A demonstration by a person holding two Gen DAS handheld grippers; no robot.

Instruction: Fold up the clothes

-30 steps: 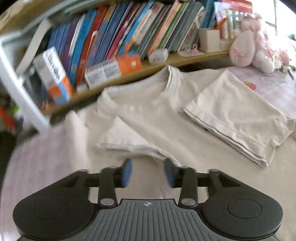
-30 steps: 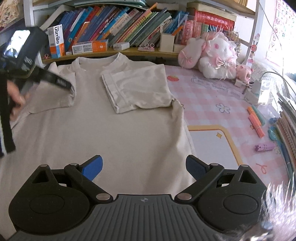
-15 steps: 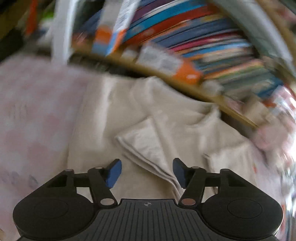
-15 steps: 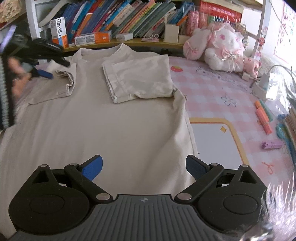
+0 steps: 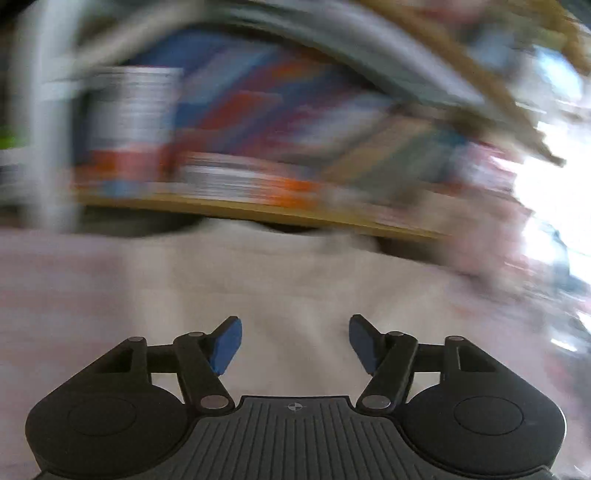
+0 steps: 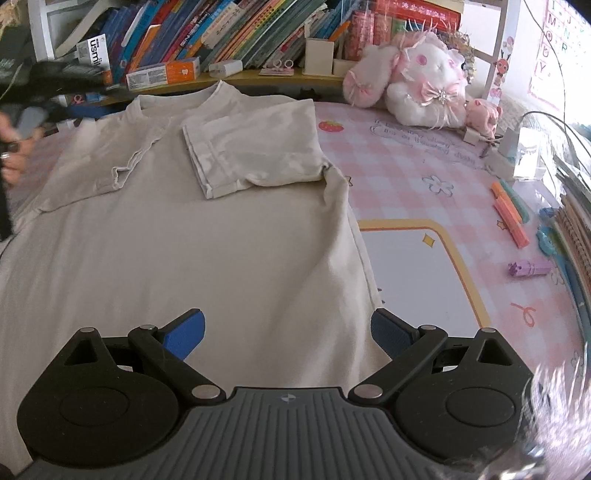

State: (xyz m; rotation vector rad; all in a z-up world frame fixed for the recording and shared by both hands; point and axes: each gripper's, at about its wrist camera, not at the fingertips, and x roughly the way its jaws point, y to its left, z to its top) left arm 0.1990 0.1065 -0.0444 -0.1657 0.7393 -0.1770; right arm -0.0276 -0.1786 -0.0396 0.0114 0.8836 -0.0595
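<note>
Cream cotton is spread flat on the pink checked counter (image 6: 406, 173): the T-shirt (image 6: 192, 251) lies front-up directly ahead of the right claw (image 6: 287, 334), whose blue pads stand wide apart with nothing between them, over the shirt's lower right edge. Both sleeves are seen already turned inward, the right sleeve (image 6: 255, 147) folded squarely onto the chest ahead of that claw, the left sleeve (image 6: 107, 162) lying less neatly ahead and to its left. The sleeve stage is judged finished, and the body fold is taken as the step in hand. A side seam or hem edge would next have to be pinched and carried across. The left claw (image 5: 294, 343) is released too, its pads having just been opening slightly, with no cloth caught between them; pale fabric lies beneath and ahead of it. Its view is heavily smeared, so the bookshelf (image 6: 229, 33) beyond reads only as coloured streaks there. From the right wrist view that claw appears only as a dark blur at far left, and the shirt's near hem is hidden behind the right claw's body.
</note>
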